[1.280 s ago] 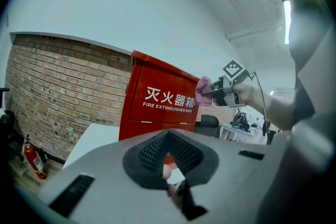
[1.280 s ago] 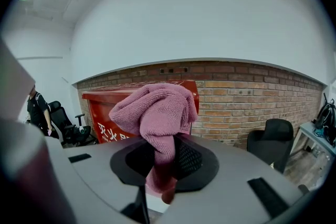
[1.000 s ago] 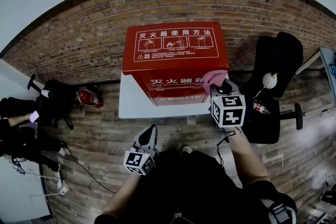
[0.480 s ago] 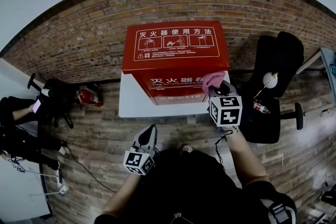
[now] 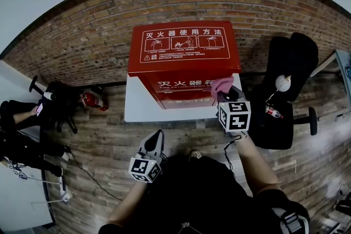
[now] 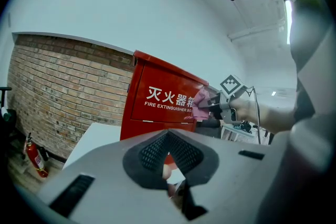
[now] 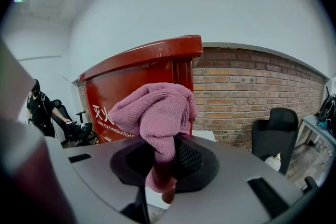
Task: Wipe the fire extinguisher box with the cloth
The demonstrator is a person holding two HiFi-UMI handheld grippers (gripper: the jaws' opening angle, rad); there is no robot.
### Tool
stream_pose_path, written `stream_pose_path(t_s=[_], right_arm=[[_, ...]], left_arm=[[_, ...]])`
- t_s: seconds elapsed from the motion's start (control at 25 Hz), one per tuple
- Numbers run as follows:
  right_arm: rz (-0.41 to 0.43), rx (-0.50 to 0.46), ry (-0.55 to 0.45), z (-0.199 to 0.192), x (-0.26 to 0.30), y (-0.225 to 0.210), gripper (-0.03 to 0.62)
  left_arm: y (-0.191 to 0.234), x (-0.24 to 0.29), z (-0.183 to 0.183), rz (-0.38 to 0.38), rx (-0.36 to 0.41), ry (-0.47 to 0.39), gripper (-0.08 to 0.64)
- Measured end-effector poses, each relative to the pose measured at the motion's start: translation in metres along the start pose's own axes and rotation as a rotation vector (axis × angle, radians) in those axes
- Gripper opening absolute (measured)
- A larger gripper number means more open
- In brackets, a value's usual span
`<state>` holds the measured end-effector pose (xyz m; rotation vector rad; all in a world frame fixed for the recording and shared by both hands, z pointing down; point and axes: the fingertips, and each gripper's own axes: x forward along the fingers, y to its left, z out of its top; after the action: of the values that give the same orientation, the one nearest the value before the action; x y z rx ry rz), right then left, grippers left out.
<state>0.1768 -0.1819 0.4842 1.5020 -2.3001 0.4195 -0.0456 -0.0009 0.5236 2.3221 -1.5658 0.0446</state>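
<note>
Right gripper [image 5: 225, 93] jaws clamped on the pink cloth [image 5: 221, 84] — cloth held against the right end of the red box's [image 5: 184, 57] front face. Box stands on a white table [image 5: 137, 109]. Left gripper [image 5: 157, 138] is low, well apart from the box — jaws together, nothing between them.

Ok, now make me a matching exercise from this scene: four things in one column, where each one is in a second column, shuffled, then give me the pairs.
Things
1. cloth
2. left gripper
3. small fire extinguisher
4. office chair

Places
A. on the floor, left of the white table
B. right of the fire extinguisher box, by the brick wall
C. clamped in the right gripper, against the box's front
D. held low near the person's body, off the box

Pairs: 1-C, 2-D, 3-A, 4-B
</note>
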Motion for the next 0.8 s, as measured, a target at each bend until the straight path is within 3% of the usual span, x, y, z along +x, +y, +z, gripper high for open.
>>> stream_pose_path(t_s=[0.8], right_arm=[[0.039, 0.025, -0.018, -0.044, 0.027, 0.001, 0.089]], left_arm=[[-0.002, 0.003, 0.006, -0.004, 0.023, 0.018, 0.023]])
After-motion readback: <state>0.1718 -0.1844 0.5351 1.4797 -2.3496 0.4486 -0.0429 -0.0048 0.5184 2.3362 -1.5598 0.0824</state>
